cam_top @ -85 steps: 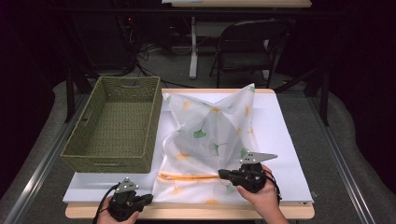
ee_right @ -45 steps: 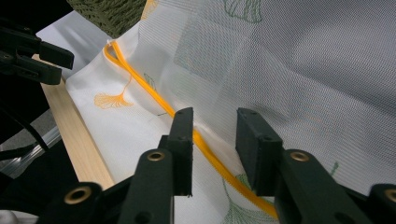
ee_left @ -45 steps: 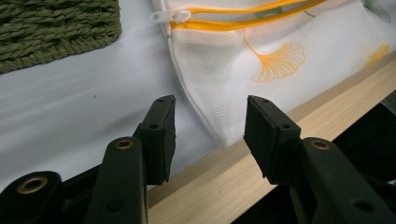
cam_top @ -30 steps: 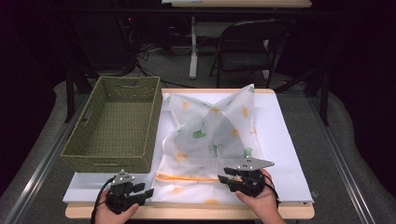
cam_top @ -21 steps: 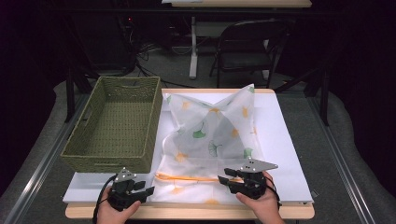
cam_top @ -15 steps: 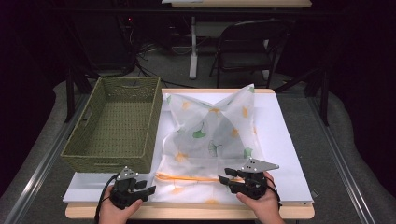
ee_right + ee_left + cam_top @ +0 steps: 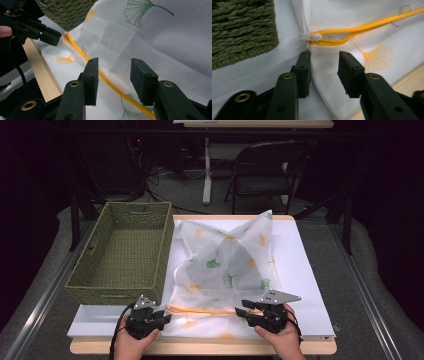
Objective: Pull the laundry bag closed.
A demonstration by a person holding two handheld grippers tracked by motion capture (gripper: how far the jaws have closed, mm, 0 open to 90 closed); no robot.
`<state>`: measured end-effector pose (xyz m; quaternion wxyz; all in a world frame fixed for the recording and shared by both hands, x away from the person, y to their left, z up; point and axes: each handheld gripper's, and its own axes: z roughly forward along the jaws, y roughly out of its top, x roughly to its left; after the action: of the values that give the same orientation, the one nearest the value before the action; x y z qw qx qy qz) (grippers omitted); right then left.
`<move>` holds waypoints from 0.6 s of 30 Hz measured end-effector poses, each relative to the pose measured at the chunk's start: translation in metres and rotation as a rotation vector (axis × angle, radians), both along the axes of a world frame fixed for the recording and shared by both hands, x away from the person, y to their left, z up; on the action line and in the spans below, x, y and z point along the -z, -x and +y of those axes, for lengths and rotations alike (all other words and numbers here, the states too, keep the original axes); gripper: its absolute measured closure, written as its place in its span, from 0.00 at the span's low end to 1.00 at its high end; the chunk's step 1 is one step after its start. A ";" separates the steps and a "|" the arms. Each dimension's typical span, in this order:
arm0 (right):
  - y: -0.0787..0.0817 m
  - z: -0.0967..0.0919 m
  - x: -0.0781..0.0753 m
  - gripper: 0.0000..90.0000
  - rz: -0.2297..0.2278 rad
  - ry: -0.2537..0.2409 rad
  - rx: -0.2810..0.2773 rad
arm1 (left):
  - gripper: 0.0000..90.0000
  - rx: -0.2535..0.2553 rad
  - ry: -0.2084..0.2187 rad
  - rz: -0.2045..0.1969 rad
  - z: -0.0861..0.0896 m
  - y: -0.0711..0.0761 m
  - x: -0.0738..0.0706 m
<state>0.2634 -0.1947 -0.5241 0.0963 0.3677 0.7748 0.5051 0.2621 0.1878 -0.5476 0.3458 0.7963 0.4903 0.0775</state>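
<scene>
1. A white mesh bag (image 7: 225, 270) printed with green and orange ginkgo leaves is lying across the middle of the high view, on a white board (image 7: 305, 270) covering the table.
2. An orange zipper (image 7: 200, 310) is running along the bag's near edge, low in the high view.
3. The left gripper (image 7: 162, 316), at the lower left of the high view, is sitting at the bag's near left corner with its jaws spread apart.
4. In the left gripper view, that corner of the fabric is lying between the open jaws; the left jaw is lying along the bag's side edge, and the white zipper pull (image 7: 309, 37) is showing just above the jaw tips, centre-top.
5. The right gripper (image 7: 244, 312), at the lower centre-right of the high view, is also gaping open, pinching nothing.
6. In the right gripper view, the zipper is passing diagonally between the parted jaws.
7. A green woven basket (image 7: 125, 252) is standing at centre left, just beside the bag.
</scene>
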 end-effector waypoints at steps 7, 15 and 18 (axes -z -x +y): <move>0.000 0.001 0.000 0.65 0.000 -0.001 -0.003 | 0.93 -0.013 -0.010 0.002 0.003 0.000 0.003; 0.000 0.004 0.000 0.66 0.002 -0.002 -0.012 | 1.00 -0.003 0.020 -0.006 0.008 0.000 0.001; 0.001 0.005 -0.001 0.66 0.000 -0.003 -0.020 | 1.00 -0.004 0.033 -0.015 0.009 0.001 0.000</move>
<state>0.2626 -0.1896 -0.5235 0.0910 0.3601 0.7778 0.5071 0.2610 0.1967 -0.5471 0.3623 0.7888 0.4907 0.0760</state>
